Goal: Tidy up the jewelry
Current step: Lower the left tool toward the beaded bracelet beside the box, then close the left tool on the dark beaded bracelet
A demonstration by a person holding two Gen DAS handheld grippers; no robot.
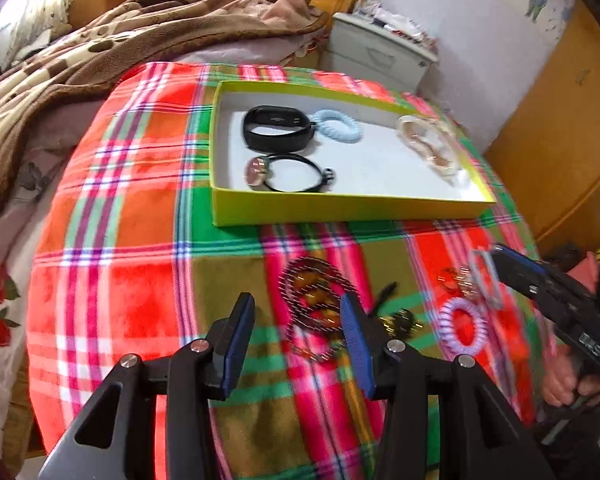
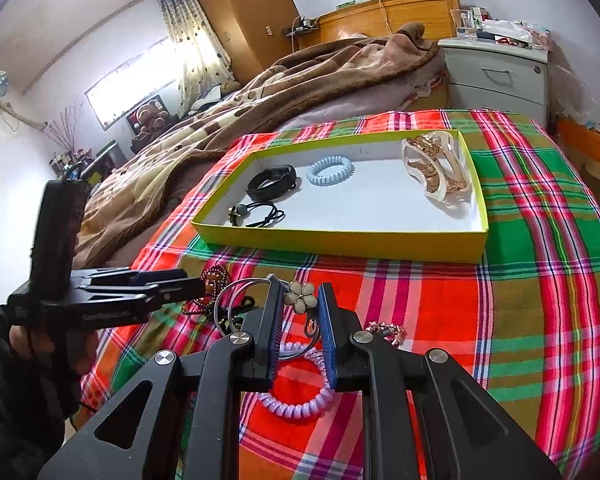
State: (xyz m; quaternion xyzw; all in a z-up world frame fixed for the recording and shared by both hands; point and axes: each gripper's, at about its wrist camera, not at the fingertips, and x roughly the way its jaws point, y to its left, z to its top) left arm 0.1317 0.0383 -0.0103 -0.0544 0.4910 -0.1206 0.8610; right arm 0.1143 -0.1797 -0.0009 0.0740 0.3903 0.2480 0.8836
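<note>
A yellow-green tray (image 1: 340, 210) (image 2: 340, 240) on the plaid cloth holds a black band (image 1: 278, 128), a light blue coil tie (image 1: 337, 125), a black cord bracelet (image 1: 290, 174) and a gold hair claw (image 1: 428, 144). My left gripper (image 1: 298, 316) is open just above a brown beaded necklace (image 1: 314, 304). My right gripper (image 2: 299, 300) is shut on a flower hair tie (image 2: 298, 294) with a grey loop, lifted over a purple coil tie (image 2: 296, 396) (image 1: 462, 330). A black clip (image 1: 400, 320) and a rose-gold piece (image 2: 386, 330) lie nearby.
The plaid cloth (image 1: 140, 240) covers the bed's foot. A brown blanket (image 1: 120, 40) lies behind it at left. A white nightstand (image 2: 500, 76) stands behind the tray. A wooden wardrobe (image 1: 560, 140) is at the right.
</note>
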